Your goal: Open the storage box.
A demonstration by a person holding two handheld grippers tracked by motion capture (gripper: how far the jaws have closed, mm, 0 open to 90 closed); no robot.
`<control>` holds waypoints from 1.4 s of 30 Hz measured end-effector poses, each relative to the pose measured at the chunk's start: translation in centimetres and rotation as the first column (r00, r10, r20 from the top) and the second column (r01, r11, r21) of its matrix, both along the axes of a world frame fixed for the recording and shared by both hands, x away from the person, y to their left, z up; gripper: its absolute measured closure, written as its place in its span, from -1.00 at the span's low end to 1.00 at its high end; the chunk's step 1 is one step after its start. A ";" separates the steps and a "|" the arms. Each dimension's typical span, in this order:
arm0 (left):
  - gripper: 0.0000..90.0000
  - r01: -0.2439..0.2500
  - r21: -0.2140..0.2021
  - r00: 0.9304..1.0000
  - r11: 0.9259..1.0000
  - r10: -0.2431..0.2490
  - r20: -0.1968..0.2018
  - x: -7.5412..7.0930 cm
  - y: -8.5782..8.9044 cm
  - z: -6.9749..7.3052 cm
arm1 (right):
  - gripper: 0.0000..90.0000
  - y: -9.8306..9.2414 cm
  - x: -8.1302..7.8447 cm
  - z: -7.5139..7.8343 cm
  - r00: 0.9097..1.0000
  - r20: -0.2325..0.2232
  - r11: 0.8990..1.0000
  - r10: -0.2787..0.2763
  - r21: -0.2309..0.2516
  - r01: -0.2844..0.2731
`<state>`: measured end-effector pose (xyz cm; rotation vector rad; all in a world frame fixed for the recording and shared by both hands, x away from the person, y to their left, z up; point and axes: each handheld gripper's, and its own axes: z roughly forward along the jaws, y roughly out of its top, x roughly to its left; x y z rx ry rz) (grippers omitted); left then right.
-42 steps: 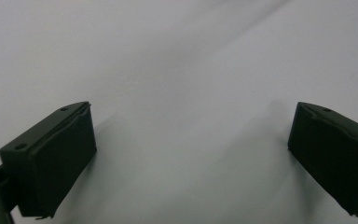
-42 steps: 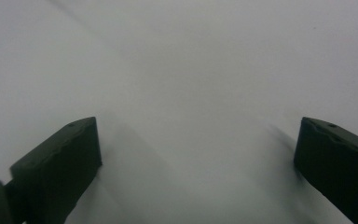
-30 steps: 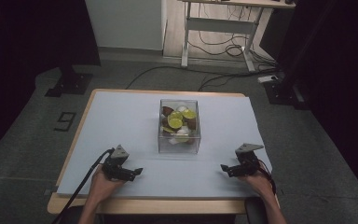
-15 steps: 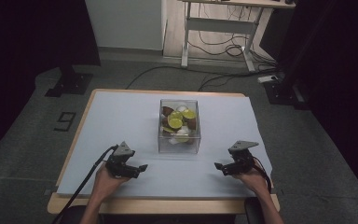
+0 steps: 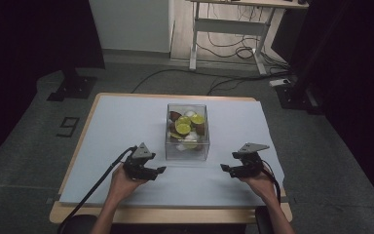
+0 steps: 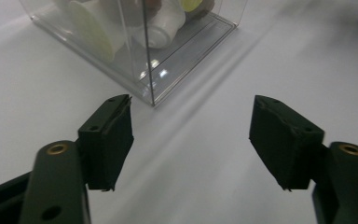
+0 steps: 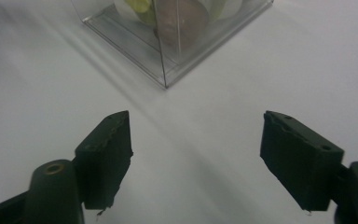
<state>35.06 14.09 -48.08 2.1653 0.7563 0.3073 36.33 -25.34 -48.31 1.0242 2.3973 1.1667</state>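
1. the left gripper (image 5: 158,170) is a small black tool topped with a grey three-cornered plate.
2. a black cable (image 5: 93,191) trails from its rear toward the near edge of the picture.
3. the right gripper (image 5: 226,168) is built alike: a black body under a grey three-cornered plate, with a black cable (image 5: 271,178) looping behind it.
4. in the gripper views, each tool ends in two black jaws with blocky dark pads, rough and chipped at the edges.
5. each jaw arm has a brass-coloured ringed hole and small round holes.
6. the person's forearms are bare, with no sleeves.
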 end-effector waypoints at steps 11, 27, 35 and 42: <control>-0.08 0.017 -0.041 1.000 0.999 -0.016 0.019 0.5 -1.3 0.7 | -0.10 1.8 0.3 0.7 0.999 -0.001 0.999 0.044 0.019 -0.044; 0.17 0.038 -0.023 0.999 0.999 -0.037 0.037 1.5 -3.2 1.4 | 0.31 3.9 0.3 1.7 0.995 0.025 0.995 0.097 0.002 -0.098; 0.30 0.026 -0.031 0.999 0.999 -0.024 0.038 2.1 -3.8 1.7 | 0.42 5.2 0.5 2.2 0.993 0.037 0.994 0.109 -0.011 -0.108; 0.43 0.021 -0.023 0.999 1.000 -0.020 0.036 2.6 -4.2 1.4 | 0.58 6.1 0.6 2.3 0.993 0.054 0.995 0.102 -0.004 -0.102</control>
